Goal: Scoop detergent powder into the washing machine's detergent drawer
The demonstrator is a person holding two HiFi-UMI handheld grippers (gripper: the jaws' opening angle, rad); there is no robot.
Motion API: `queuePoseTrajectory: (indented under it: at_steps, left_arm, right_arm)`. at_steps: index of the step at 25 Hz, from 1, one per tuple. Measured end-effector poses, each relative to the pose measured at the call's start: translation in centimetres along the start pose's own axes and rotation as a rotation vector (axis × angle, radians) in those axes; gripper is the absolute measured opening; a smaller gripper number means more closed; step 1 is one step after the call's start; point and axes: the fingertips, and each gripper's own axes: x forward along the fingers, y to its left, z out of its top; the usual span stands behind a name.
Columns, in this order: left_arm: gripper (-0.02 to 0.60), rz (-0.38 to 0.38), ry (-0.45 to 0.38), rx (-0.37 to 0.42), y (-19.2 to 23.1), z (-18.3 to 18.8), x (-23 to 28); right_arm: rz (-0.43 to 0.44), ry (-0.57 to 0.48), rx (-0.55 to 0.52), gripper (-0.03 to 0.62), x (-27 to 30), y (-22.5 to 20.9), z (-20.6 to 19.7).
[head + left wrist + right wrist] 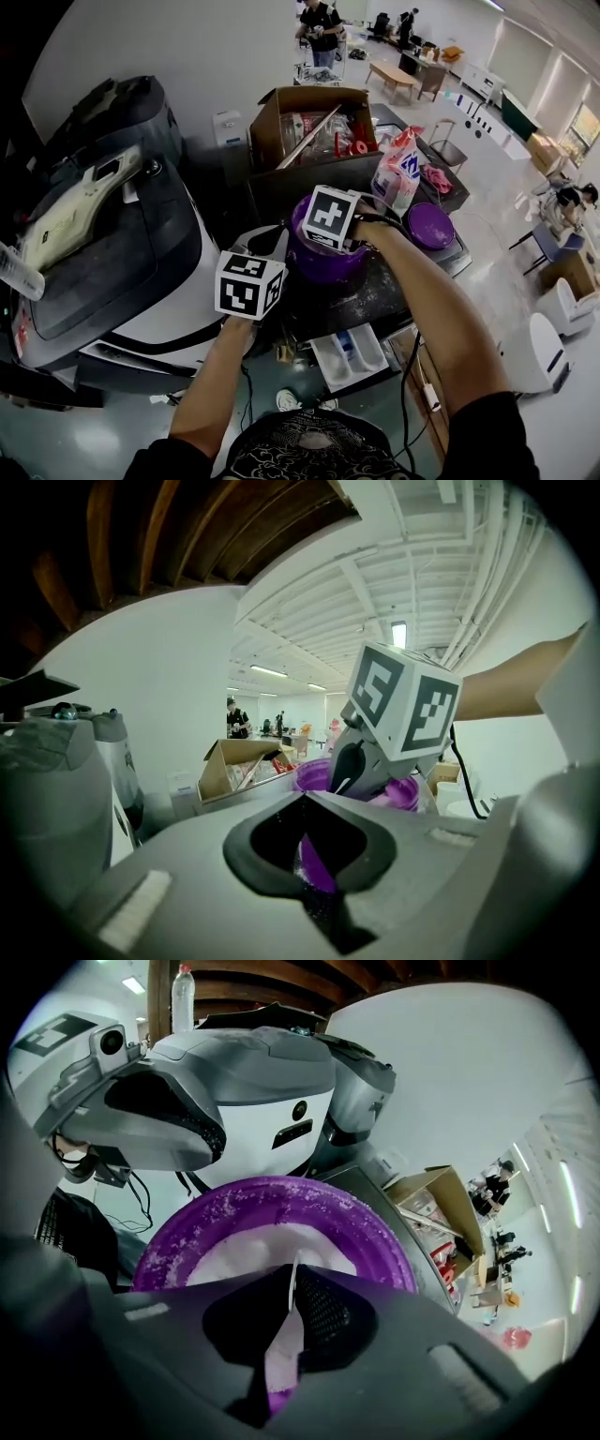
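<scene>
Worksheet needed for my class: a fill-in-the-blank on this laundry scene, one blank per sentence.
The powder inside the purple tub is ___.
The left gripper has its jaws shut on the ___.
The ___ gripper holds a thin scoop.
The detergent drawer is pulled ___.
Missing words: white; tub; right; open.

Black patterned shirt (309,452); grey left gripper (314,872) and right gripper (281,1335), with 2 black-and-white marker cubes (249,284).

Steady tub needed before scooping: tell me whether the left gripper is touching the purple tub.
Touching. Left gripper view: the left gripper is shut on the purple tub, wall between its jaws.
</scene>
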Motion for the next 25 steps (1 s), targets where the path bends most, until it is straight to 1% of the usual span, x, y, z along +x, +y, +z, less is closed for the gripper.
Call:
queuePoseTrajectory:
  at_steps: [9,15,25]
  left_arm:
    - [0.002,-0.044,-0.003,-0.007,-0.6,-0.6,-0.2]
    - [0.002,-0.054,-0.001,-0.017,-0.4,-1.2,-0.6]
    - [0.002,-0.069,0.004,-0.024,-0.4,-1.7,-0.8]
  right_arm:
    - [0.046,0.031,0.032,0.037,0.3,1.2,-0.3]
    - [0.08,0.046,0.051,0.037,0.4,2.0,-0.4]
    - [0.195,0.073,0.097,0.037,0.1,3.3,-0.4]
